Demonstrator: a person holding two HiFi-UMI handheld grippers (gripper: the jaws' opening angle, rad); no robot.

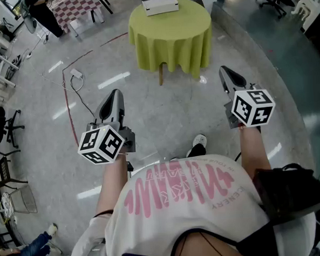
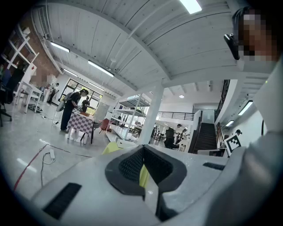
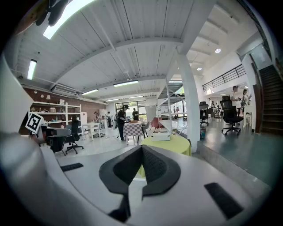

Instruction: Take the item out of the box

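Note:
A white box [image 1: 160,4] lies closed on a round table under a lime-green cloth [image 1: 170,35], far ahead of me across the floor. The right gripper view shows the same box [image 3: 160,136] on the green table [image 3: 179,144] in the distance. No item from the box is in view. My left gripper [image 1: 113,95] and right gripper [image 1: 225,72] are held in the air at waist height, well short of the table. Both point toward it, each shut on nothing. In their own views the left gripper [image 2: 143,146] and the right gripper [image 3: 142,146] have their tips together.
A power strip with a cable [image 1: 75,74] and a red floor line [image 1: 70,111] lie ahead on the left. A checkered table [image 1: 77,8] stands at the back left, with office chairs [image 1: 3,126] at the left edge. My shoe [image 1: 198,144] shows on the grey floor.

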